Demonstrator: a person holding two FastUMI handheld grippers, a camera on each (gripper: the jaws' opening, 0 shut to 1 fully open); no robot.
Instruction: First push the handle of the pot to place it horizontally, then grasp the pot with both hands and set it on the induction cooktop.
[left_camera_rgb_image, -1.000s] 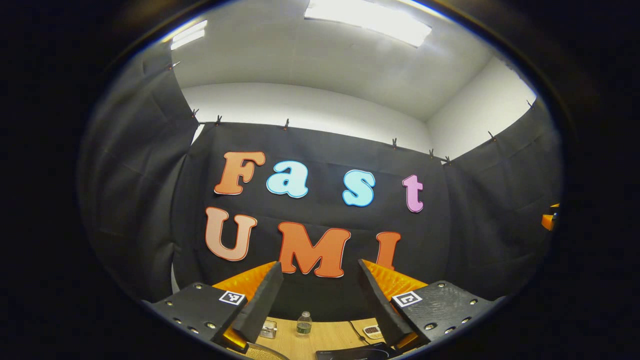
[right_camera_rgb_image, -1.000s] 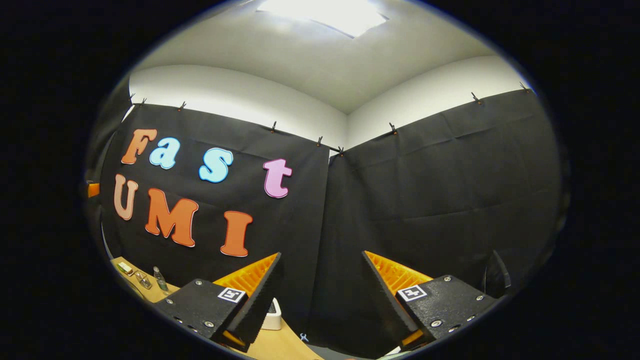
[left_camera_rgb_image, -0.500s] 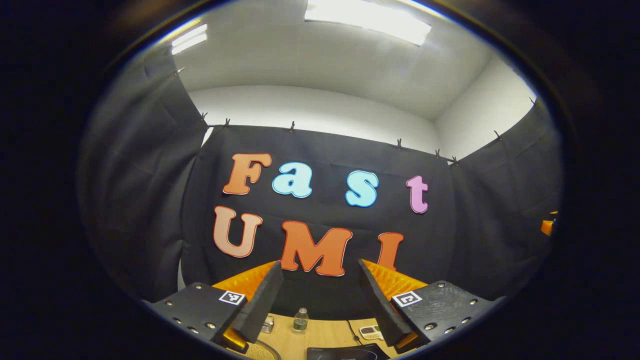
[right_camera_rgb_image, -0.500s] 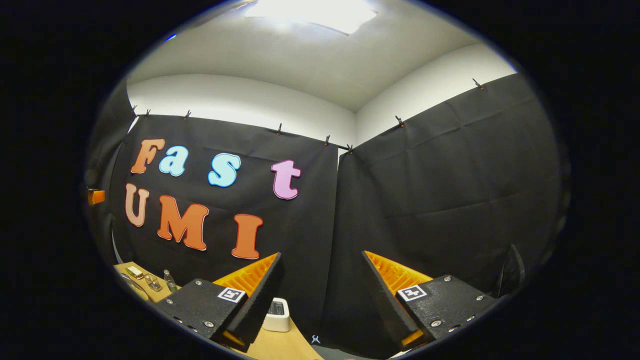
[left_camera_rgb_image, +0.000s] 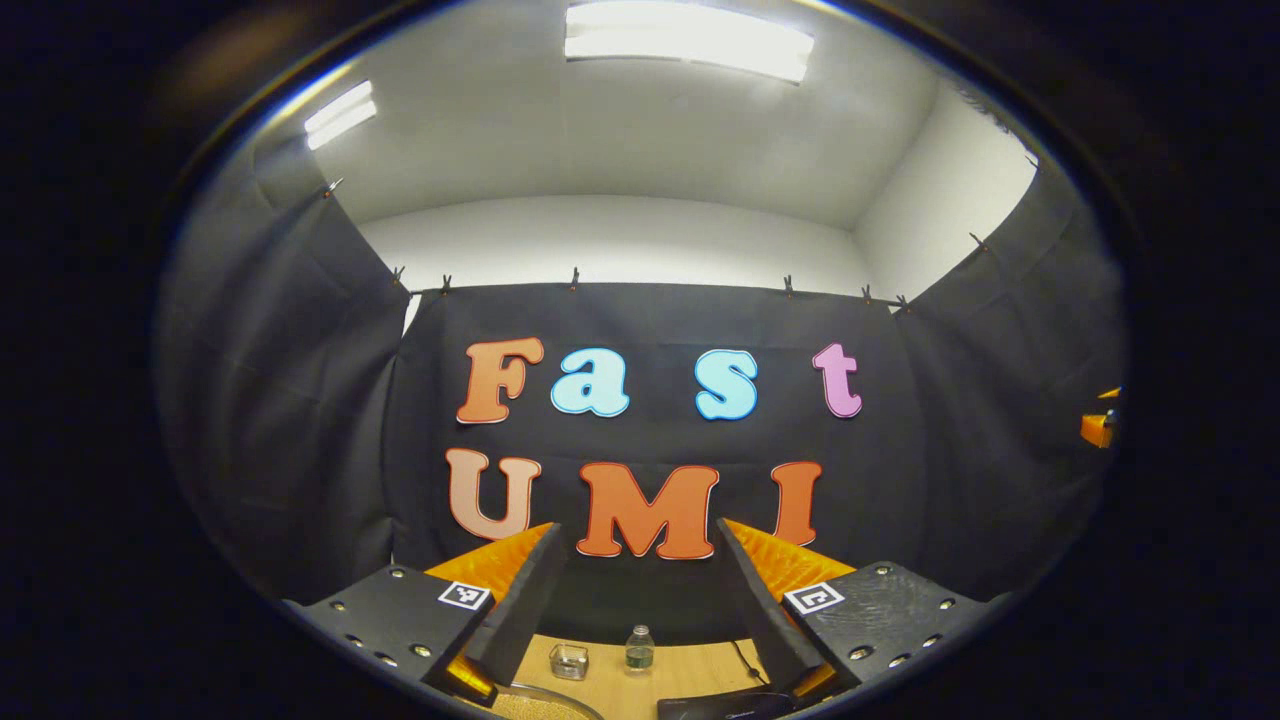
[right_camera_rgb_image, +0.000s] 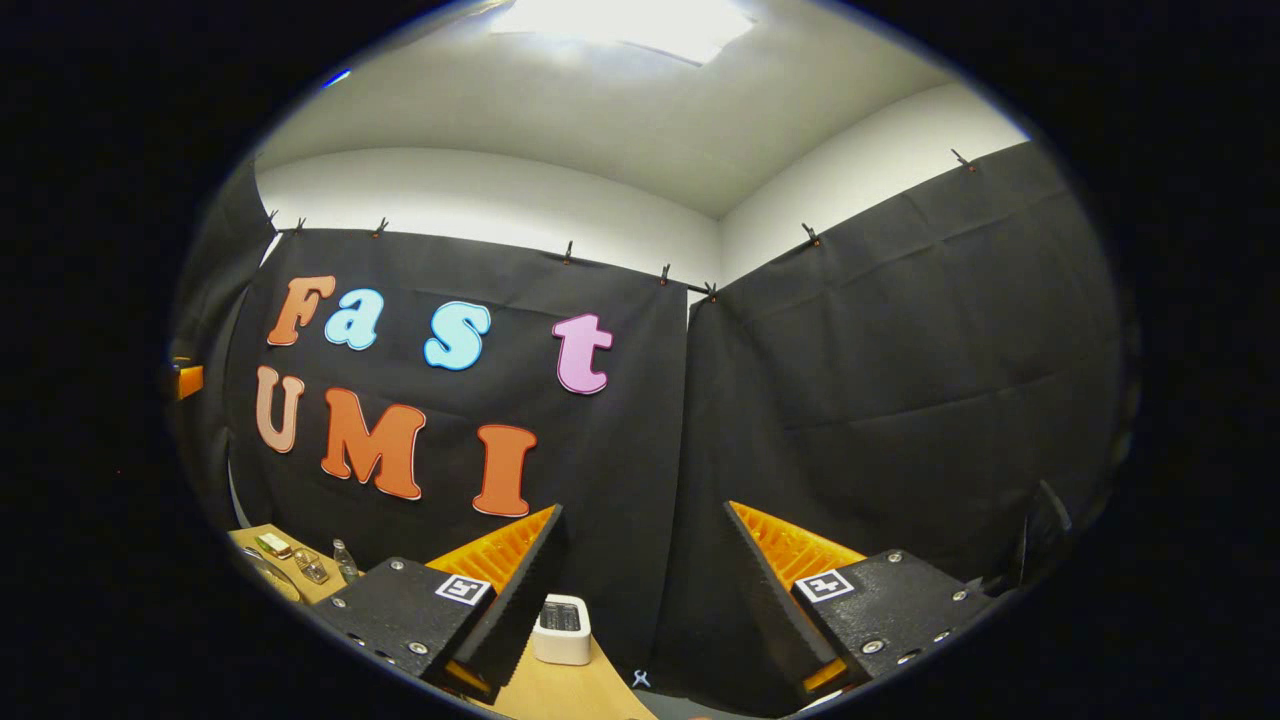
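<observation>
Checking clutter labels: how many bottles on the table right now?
1. The bottle stands at the table's far edge by the cloth wall, between the left gripper's open fingers, beside a glass; same bottle far left in the right gripper view. Others may be hidden.

A pale round rim (left_camera_rgb_image: 545, 702) is getting cut off at the bottom edge of the left gripper view, and a dark flat slab (left_camera_rgb_image: 725, 706) beside it is too. Small items (right_camera_rgb_image: 300, 560) on the wooden table (right_camera_rgb_image: 555, 690) are staying too tiny to identify.
</observation>
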